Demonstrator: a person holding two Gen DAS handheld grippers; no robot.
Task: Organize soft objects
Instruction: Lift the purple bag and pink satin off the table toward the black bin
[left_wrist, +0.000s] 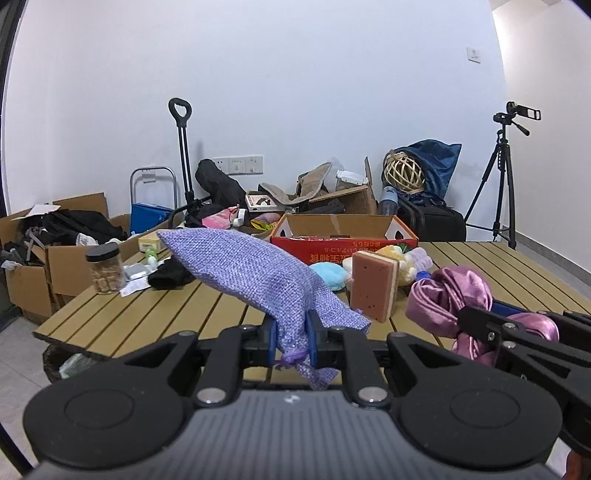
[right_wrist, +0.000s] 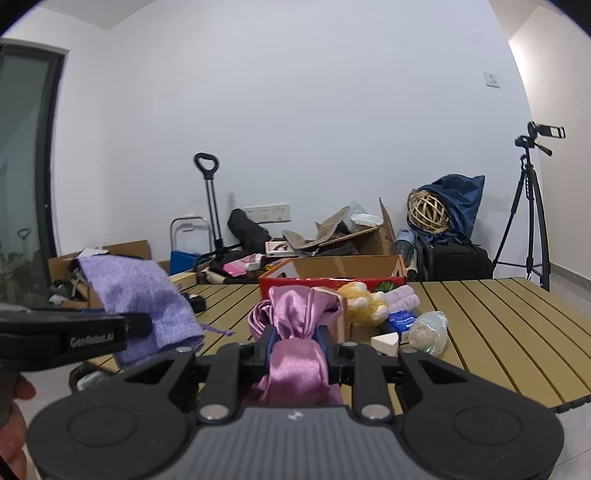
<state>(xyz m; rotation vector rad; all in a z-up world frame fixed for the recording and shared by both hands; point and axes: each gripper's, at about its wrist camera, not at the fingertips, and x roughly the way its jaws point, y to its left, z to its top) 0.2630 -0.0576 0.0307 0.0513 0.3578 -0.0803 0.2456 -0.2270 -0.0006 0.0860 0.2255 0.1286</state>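
- Purple woven pouch (left_wrist: 255, 280): clamped by the left gripper (left_wrist: 291, 338) near its drawstring neck, so the body sticks forward and up, clear of the slatted table (left_wrist: 155, 317). The neck is the thinnest part, which likely explains the grip there; the tassel end hangs below the jaws.
- Pink satin bag (right_wrist: 299, 332): clamped by the right gripper (right_wrist: 297, 349) around its gathered waist, cloth bulging on both sides of the jaws. Held above the table, not resting on it.
- Both grippers are closed on fabric, side by side, each visible in the other's view; the two loads hang near one another but apart.
- Sponge (left_wrist: 373, 286): stands on edge on the table just beyond the pouch.
- Remaining soft items (right_wrist: 373, 299) (yellow plush, pale rolls, blue pad) lie bunched against the front of the red cardboard box (left_wrist: 347, 240), which is open at the top and appears the likely destination.
- Edges: the box's near wall must be cleared before any release; the pouch's trailing end could catch on it.
- Open room: the table to the right of the pile is bare, and the left part is bare up to the jar (left_wrist: 105, 269) and black cloth (left_wrist: 170, 275).
- Risk, as judged: satin is slippery and may slide out of a waist grip.
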